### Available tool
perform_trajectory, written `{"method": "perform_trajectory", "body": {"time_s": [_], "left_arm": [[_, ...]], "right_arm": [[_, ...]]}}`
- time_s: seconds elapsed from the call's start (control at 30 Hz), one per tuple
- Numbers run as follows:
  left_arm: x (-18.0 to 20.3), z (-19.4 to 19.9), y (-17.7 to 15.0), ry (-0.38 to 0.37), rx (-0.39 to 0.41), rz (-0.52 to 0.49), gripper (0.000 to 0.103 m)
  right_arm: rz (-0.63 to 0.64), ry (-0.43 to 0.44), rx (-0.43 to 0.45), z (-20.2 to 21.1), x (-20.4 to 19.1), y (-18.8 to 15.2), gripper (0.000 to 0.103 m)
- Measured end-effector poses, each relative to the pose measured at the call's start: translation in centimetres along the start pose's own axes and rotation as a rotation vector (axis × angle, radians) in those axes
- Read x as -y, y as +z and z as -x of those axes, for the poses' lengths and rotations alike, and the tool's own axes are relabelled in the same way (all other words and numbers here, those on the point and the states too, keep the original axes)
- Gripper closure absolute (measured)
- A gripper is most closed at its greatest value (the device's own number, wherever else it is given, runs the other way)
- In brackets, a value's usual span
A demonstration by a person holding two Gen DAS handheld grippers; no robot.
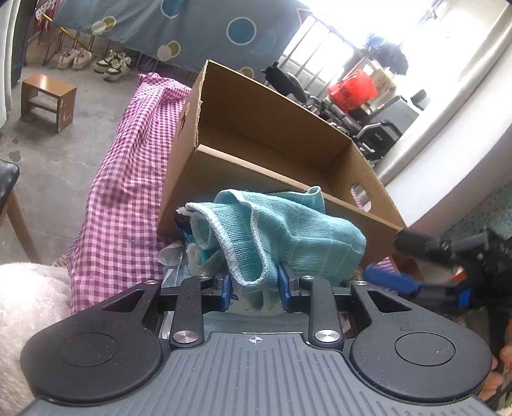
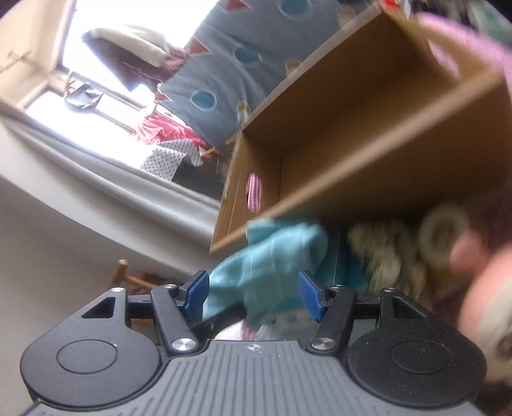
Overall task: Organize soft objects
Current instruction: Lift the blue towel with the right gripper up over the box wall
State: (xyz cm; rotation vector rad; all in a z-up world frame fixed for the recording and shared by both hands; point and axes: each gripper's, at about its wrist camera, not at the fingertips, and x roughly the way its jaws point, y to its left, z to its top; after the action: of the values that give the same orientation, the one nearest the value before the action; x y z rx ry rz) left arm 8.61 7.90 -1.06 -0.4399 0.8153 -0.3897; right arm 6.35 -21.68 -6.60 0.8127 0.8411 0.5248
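Observation:
My left gripper (image 1: 254, 289) is shut on a teal knitted cloth (image 1: 281, 230), which bunches up above the blue pads just in front of an open cardboard box (image 1: 272, 128). The box lies on a pink checked sheet (image 1: 124, 179) and looks empty inside. My right gripper (image 2: 252, 296) is open, its blue pads wide apart on either side of the same teal cloth (image 2: 272, 256); the view is blurred. It also shows in the left wrist view (image 1: 396, 281), at the right beside the box. A cream knitted item (image 2: 387, 252) lies below the box (image 2: 352, 137).
A fluffy white blanket (image 1: 22, 313) lies at lower left. A small wooden stool (image 1: 48, 99) and shoes (image 1: 112, 64) stand on the concrete floor. A blue spotted sheet (image 1: 179, 25) hangs behind. A roll of tape (image 2: 443, 235) sits by the cream item.

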Motion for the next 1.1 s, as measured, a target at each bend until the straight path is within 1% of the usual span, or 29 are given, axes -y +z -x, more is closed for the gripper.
{"method": "perform_trajectory", "body": {"time_s": [0.13,0.2,0.3,0.37,0.53,0.67,0.73,0.83,1.1], "left_arm": [[-0.2,0.0,-0.1,-0.008,-0.003,0.001,0.075],[-0.4,-0.1,-0.1,-0.013,-0.004,0.002,0.075],[-0.6,-0.3,-0.2,-0.019,-0.008,0.002,0.075],[-0.7,-0.3,-0.2,-0.023,-0.01,0.0,0.075],[-0.8,-0.5,-0.1,-0.032,-0.012,-0.005,0.075],[-0.9,-0.5,-0.3,-0.037,-0.011,-0.014,0.075],[-1.0,-0.5,-0.2,-0.039,-0.012,-0.014,0.075],[-1.0,-0.5,-0.3,-0.041,-0.012,-0.025,0.075],[-0.7,-0.4,-0.6,-0.035,-0.008,-0.05,0.075]], "right_arm": [[-0.141,0.044,-0.087,-2.1,2.1,-0.8,0.039],[-0.18,0.049,-0.105,-2.8,2.7,-0.9,0.039],[-0.192,0.06,-0.092,-3.4,2.9,-0.6,0.037],[-0.205,0.086,-0.08,-3.8,2.9,-0.4,0.028],[-0.25,0.127,-0.085,-5.3,3.3,-0.3,0.028],[-0.28,0.142,-0.102,-5.9,3.5,-0.6,0.028],[-0.299,0.166,-0.094,-6.2,3.5,-0.5,0.028],[-0.292,0.182,-0.077,-6.2,3.2,-0.1,0.028],[-0.325,0.159,-0.046,-7.1,3.1,-0.2,0.029]]}}
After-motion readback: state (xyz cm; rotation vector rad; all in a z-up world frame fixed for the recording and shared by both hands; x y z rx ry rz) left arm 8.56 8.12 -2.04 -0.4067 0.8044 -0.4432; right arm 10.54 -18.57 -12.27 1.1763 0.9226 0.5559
